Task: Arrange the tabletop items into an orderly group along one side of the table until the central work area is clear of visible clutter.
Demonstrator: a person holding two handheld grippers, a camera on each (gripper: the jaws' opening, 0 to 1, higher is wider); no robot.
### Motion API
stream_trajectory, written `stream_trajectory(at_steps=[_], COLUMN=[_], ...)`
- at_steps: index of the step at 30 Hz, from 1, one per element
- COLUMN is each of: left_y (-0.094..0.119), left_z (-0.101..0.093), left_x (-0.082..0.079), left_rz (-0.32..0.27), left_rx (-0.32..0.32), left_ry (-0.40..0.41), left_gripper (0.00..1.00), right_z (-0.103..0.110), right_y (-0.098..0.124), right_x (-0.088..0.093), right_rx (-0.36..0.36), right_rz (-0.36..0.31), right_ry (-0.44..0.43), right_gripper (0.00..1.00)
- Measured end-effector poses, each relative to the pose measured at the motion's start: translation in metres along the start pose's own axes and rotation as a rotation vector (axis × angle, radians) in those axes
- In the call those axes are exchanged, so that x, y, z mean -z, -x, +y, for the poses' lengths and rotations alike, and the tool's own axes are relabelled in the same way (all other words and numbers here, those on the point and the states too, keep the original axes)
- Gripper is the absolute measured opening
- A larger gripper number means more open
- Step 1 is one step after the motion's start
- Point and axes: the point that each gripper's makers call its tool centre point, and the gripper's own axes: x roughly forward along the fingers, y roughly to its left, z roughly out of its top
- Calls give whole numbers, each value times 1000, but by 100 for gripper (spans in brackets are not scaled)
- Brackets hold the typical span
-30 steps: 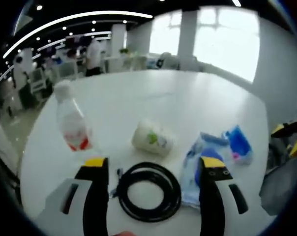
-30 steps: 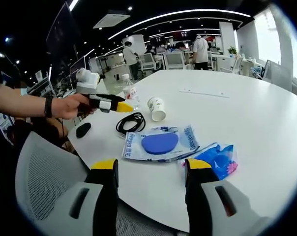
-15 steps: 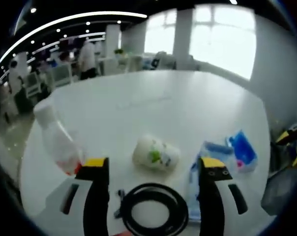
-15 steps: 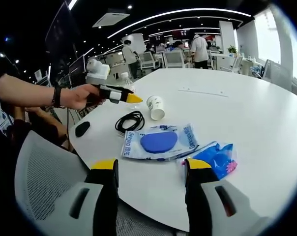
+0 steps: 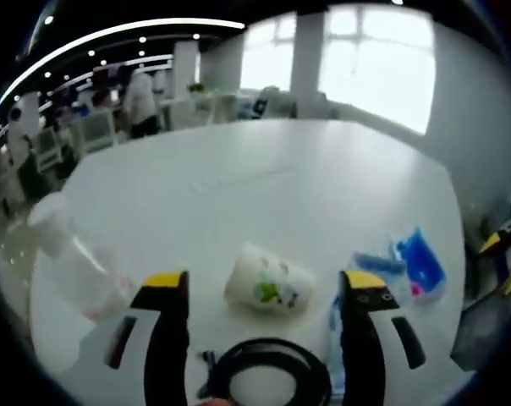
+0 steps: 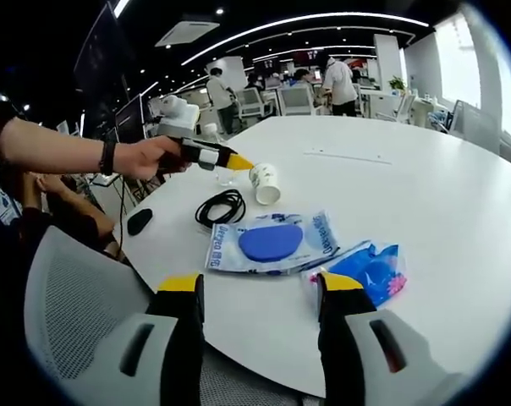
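The paper cup (image 5: 266,283) is seen lying on its side near the table's edge, between the yellow tips of the left gripper (image 5: 262,292), whose jaws are held wide apart and touch nothing; in the right gripper view the same cup (image 6: 265,183) lies just off that gripper's tip (image 6: 230,161), with the clear bottle (image 5: 74,262) beside it and the black cable coil (image 6: 221,206) just nearer the seated person. The step in hand is judged to be a grasp of the cup — it is best approached level with the table, so that the jaws close across the cup's middle and not its soft rim; a light squeeze is advised, since thin paper may crush or roll away. No contents can be made out in the cup; the bottle looks clear, and whether it is filled cannot be told. A flat clear packet (image 6: 272,244) is seen to hold a round blue pad; a smaller blue packet (image 6: 367,271) lies just beside it. The right gripper (image 6: 260,292) is held open and empty, over the white table (image 6: 425,203) and well apart from the cup.
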Motion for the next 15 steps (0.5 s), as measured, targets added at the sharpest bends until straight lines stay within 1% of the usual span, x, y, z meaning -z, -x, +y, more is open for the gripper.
stream_trajectory(at_steps=[2,7,8,11,15], left_y=[-4,-13,-15,-22,-28], left_z=[-2,-6,-9,-11,-10], left_x=[4,6,7,7,3], left_rz=[15,26,35,51,55], left_rx=[10,36,53,76,91], left_ry=[-1,14,18,21,17], left_gripper=[71,72,73,76,76], right_z=[0,0,-1,0,0], right_y=[0,0,0,0,0], right_x=[0,1,1,1,1], right_rx=[0,0,1,1,1], right_rz=[1,3,5,5,4], right_ry=[-1,-1,-1,-2,0], right_gripper=[53,53,53,52,52])
